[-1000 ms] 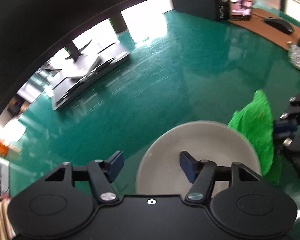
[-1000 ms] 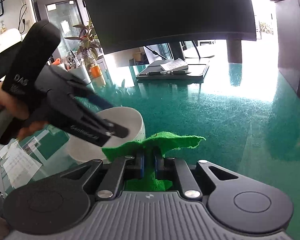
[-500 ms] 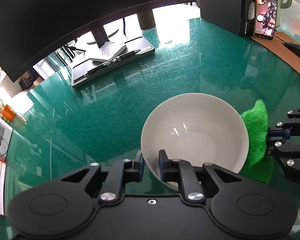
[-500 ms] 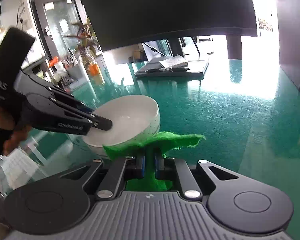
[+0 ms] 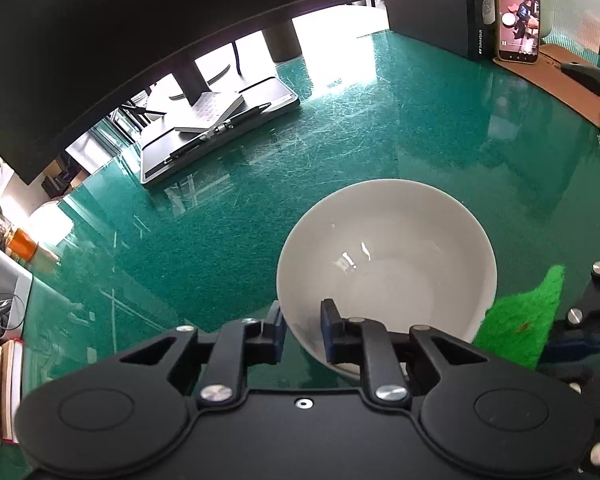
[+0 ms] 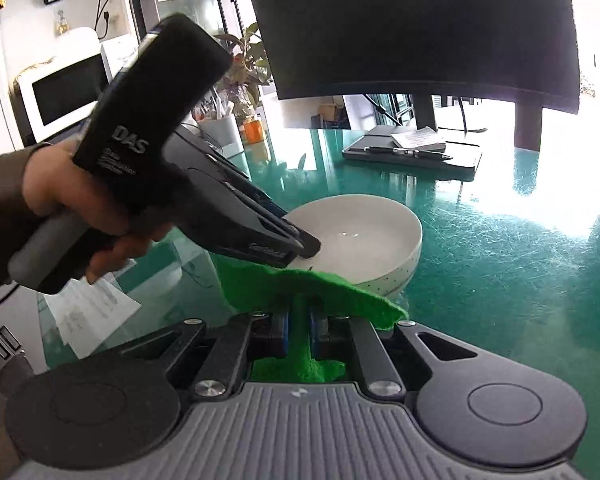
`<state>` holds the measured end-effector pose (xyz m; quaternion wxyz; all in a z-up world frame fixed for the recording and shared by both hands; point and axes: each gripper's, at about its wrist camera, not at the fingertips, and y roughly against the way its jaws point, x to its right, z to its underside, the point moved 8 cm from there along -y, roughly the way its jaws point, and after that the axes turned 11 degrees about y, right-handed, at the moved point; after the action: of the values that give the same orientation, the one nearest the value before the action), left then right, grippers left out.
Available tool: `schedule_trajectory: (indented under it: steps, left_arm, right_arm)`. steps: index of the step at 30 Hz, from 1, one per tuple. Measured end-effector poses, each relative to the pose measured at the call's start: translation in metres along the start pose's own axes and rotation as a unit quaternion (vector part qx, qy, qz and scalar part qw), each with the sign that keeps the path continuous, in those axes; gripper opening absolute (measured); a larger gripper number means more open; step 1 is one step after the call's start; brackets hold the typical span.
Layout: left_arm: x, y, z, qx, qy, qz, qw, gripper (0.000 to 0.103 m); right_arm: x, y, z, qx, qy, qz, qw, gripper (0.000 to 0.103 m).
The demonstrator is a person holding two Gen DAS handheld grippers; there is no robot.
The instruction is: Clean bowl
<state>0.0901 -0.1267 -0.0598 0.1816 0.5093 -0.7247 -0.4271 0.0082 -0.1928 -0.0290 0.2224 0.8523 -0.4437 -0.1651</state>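
A white bowl (image 5: 388, 264) stands on the green glass desk (image 5: 340, 128). My left gripper (image 5: 302, 320) clamps the bowl's near rim, one pad inside and one outside; its jaws are opening a touch with the rim still pressed between them. In the right wrist view the bowl (image 6: 364, 224) sits just beyond a green cloth (image 6: 312, 288), which my right gripper (image 6: 299, 320) is shut on. The cloth's edge lies against the bowl's near wall. A hand (image 6: 60, 200) holds the left gripper (image 6: 300, 244) at the bowl's left rim. The cloth (image 5: 524, 320) is also beside the bowl's right side.
A large dark monitor (image 5: 140, 20) overhangs the back of the desk, with a tray holding a notebook and pen (image 5: 220, 128) under it. A phone (image 5: 518, 12), a black box (image 5: 428, 0) and a mouse (image 5: 588, 78) stand far right. Papers (image 6: 92, 312) lie left.
My left gripper went from open around the bowl's near rim to closed on it. The right gripper drew closer to the bowl with the cloth, and the left gripper now looms larger in its view.
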Motion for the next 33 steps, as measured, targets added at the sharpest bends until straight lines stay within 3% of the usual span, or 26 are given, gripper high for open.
schedule_trajectory:
  steps: [6, 12, 17, 26, 29, 33]
  left_arm:
    - [0.000, -0.001, 0.000, 0.000, -0.002, 0.002, 1.0000, 0.019]
    - [0.002, -0.001, 0.000, 0.002, -0.001, 0.001, 1.0000, 0.020]
    - [0.002, -0.001, 0.001, 0.003, -0.004, -0.003, 1.0000, 0.021]
    - [0.002, 0.000, 0.001, 0.003, -0.003, -0.001, 1.0000, 0.021]
    - [0.001, 0.000, 0.000, 0.001, 0.000, 0.002, 1.0000, 0.020]
    - [-0.001, 0.000, 0.000, -0.002, 0.007, 0.006, 1.0000, 0.020]
  right_arm:
    - [0.032, 0.008, 0.000, 0.002, -0.023, 0.056, 0.998, 0.011]
    - [0.050, 0.005, 0.003, -0.004, -0.043, 0.074, 0.996, 0.011]
    - [0.038, 0.006, 0.005, -0.006, -0.027, 0.065, 0.997, 0.011]
    - [-0.003, -0.002, 0.007, -0.018, 0.003, 0.003, 1.000, 0.013]
    - [0.002, -0.004, 0.007, -0.019, -0.009, 0.000, 1.000, 0.008]
    - [0.019, -0.001, 0.008, -0.019, -0.024, 0.027, 0.999, 0.008]
